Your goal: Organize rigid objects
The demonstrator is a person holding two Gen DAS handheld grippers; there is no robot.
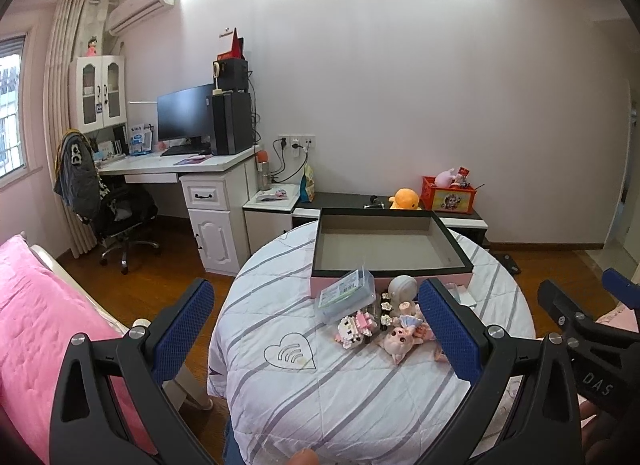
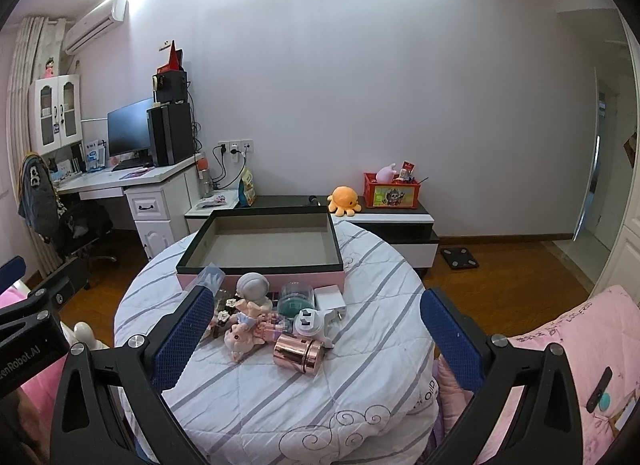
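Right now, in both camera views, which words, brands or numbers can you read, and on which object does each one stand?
"DAS": on the right gripper body, seen in the left wrist view.
"enRobot.AI", start cut off: on the left gripper body.
"OUID", partly hidden: on the quilt.
Pink blanket lettering: too blurred.
Clear plastic case label: too small.
Red crate picture: no readable words.

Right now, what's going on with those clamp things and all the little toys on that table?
A person holds a two-finger gripper in each hand, both open and empty above a round table. The left gripper and right gripper point at a heap of small toys and a rose-gold canister. The box behind them is still empty, so no sorting shows yet.
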